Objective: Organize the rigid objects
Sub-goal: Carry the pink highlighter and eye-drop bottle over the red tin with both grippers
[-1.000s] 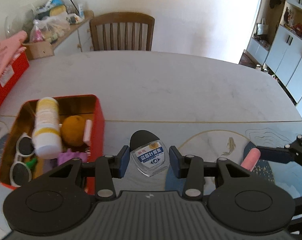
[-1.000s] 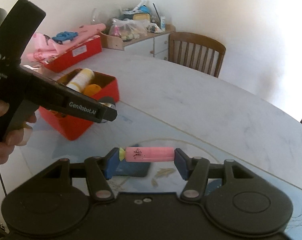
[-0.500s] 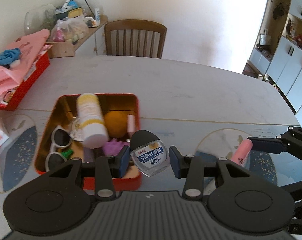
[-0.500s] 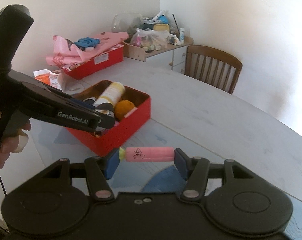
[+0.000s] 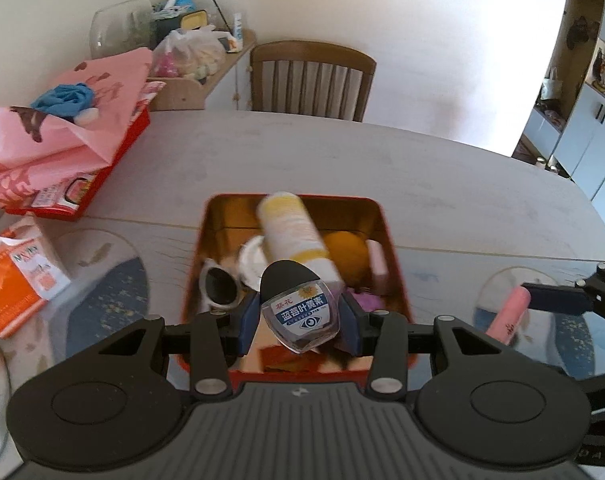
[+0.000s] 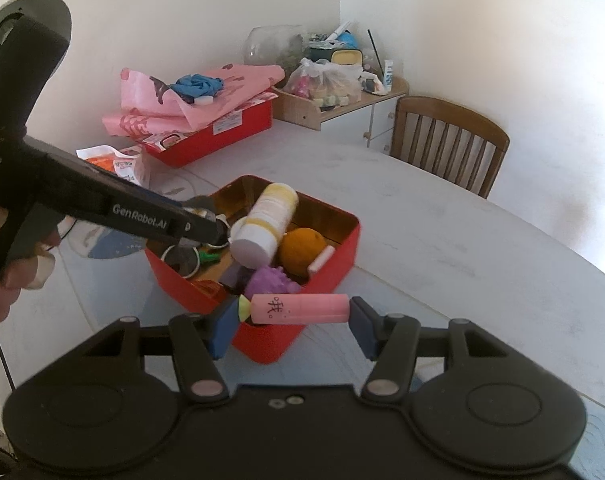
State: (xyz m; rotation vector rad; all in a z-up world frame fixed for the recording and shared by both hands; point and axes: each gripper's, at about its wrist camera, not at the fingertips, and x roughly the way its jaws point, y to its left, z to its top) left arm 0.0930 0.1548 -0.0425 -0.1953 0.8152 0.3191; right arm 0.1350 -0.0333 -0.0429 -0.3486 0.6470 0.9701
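Observation:
My left gripper (image 5: 300, 320) is shut on a small clear bottle with a black cap and a blue label (image 5: 298, 312), held above the near end of the red tin box (image 5: 396, 276). The box holds a white and yellow bottle (image 5: 292, 232), an orange ball (image 5: 344, 254), white sunglasses (image 5: 218, 286) and a purple toy (image 6: 268, 280). My right gripper (image 6: 292, 320) is shut on a pink tube (image 6: 302, 309), gripped end to end, just off the box's near corner (image 6: 262, 340). The same pink tube (image 5: 508, 316) shows at the right of the left wrist view.
A second red box under pink paper (image 5: 62, 140) sits at the table's far left, with an orange packet (image 5: 14, 276) nearer. A wooden chair (image 5: 310, 76) stands behind the table. A cluttered sideboard (image 6: 334, 92) lines the wall. A hand (image 6: 6, 276) holds the left gripper's handle.
Both grippers have travelled left toward the red tin box with their loads. The left one now hangs over the box; the right one has reached its near corner.

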